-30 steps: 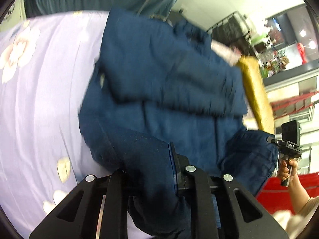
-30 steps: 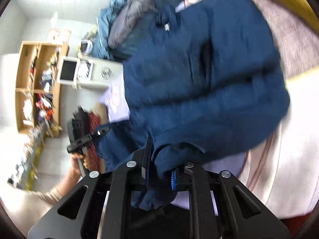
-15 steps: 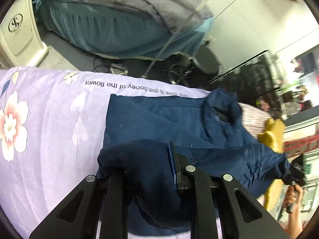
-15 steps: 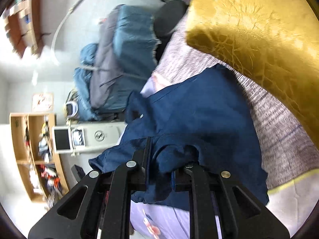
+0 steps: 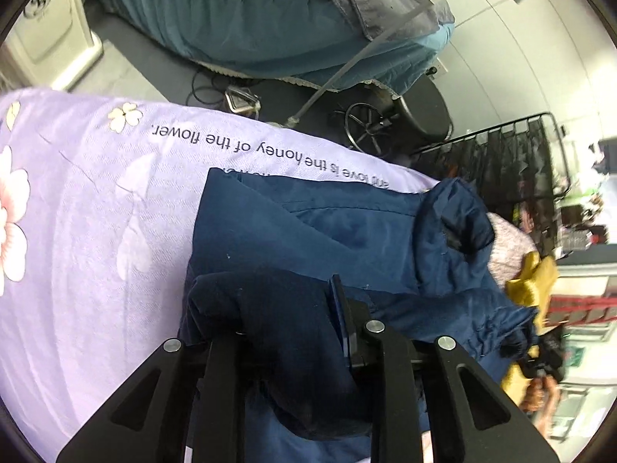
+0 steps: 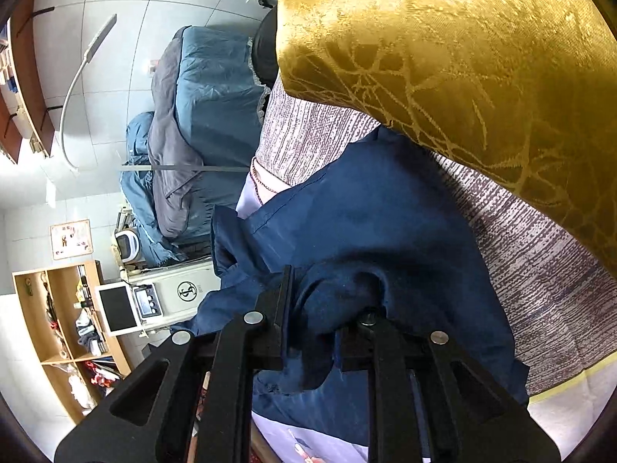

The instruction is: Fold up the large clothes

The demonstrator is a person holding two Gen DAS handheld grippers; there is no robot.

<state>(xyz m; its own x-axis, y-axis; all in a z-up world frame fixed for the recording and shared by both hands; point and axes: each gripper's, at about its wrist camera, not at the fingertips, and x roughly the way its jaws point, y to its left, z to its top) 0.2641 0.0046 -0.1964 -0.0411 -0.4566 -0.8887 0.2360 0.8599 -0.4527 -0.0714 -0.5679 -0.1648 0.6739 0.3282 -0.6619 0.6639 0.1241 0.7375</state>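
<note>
A dark blue jacket lies folded over itself on a lilac flowered bedsheet, close to the line of printed text. My left gripper points steeply down at its near fold. Its jaws are opening, with a thick bunch of blue cloth still between them that covers the left finger. In the right wrist view the same jacket lies against a grey woven cloth. My right gripper has its jaws opening too, a hump of the jacket's edge still pinched between the pads.
A big golden cushion overhangs the jacket's right side. Past the bed's far edge stand a teal-covered bed, a black wire rack and a white cabinet. A wooden shelf is at the left.
Both grippers swept the jacket's held edge away from me over its body, then lowered it onto the bed. The raised cloth now lies flat and folded. The jaws stand slightly wider.
</note>
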